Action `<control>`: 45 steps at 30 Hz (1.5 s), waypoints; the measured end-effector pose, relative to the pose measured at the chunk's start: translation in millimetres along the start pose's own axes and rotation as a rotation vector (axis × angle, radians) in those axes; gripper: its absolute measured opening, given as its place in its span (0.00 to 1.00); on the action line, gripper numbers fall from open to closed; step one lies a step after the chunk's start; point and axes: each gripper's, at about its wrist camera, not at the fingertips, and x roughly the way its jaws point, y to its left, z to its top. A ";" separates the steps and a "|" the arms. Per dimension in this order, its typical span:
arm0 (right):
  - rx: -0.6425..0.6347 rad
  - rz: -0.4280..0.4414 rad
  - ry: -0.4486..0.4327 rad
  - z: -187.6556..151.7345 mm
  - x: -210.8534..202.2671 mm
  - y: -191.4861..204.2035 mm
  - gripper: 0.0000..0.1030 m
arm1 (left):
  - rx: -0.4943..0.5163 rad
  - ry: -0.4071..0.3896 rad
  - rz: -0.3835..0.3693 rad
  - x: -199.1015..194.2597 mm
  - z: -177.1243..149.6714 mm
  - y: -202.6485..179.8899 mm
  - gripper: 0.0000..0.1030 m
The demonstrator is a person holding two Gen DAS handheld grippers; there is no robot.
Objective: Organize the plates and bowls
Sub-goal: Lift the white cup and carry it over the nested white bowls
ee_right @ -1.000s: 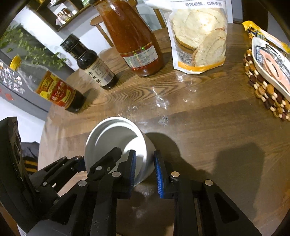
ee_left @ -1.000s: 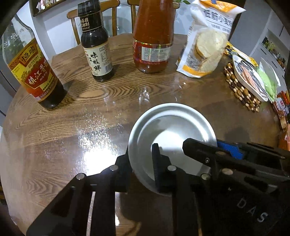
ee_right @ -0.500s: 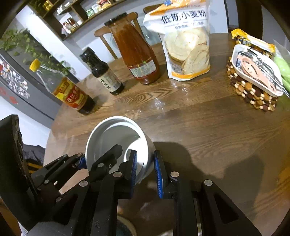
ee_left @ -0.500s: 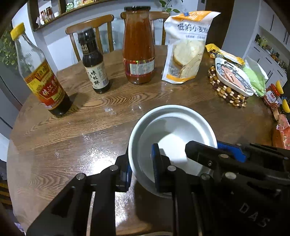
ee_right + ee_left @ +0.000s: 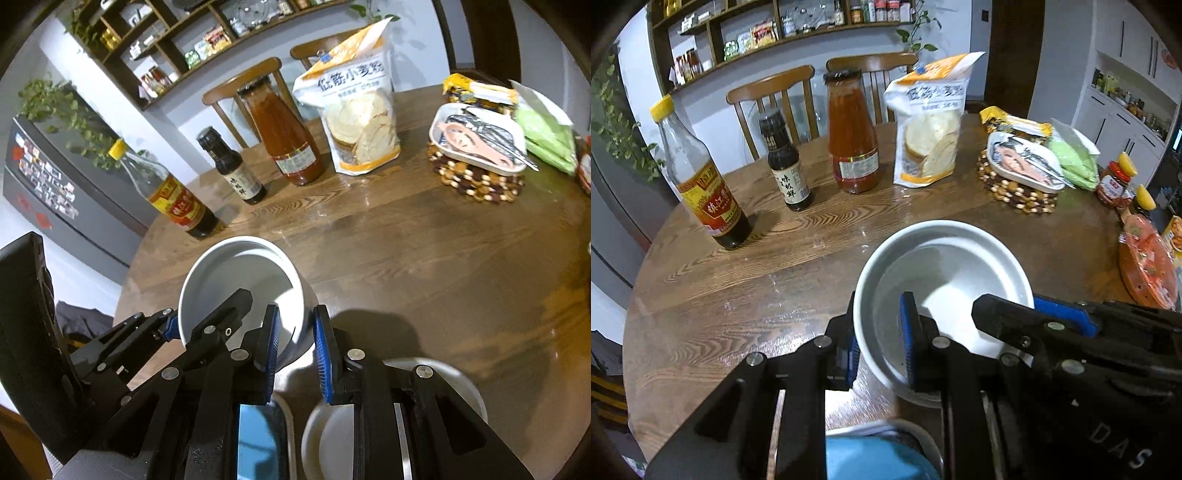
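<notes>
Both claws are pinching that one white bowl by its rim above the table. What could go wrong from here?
1. Each gripper, left and right, clamps only the white bowl's thin wall; uneven pulling might make it slip and drop.
2. Other dishes sit right beneath, so a fall could chip them.

Even indoor light is falling from overhead, and pale glare is streaking across the glossy desk. In the right wrist view the tongs are casting a soft dark shadow onto the wood. Fisheye distortion is bending shelves and walls near the black corners. The white bowl's rim is smearing slightly.
</notes>
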 end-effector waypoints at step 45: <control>0.051 -0.004 -0.081 -78.4 -101.9 -41.5 0.22 | 0.084 -0.051 -0.029 -84.0 -64.3 -88.0 0.16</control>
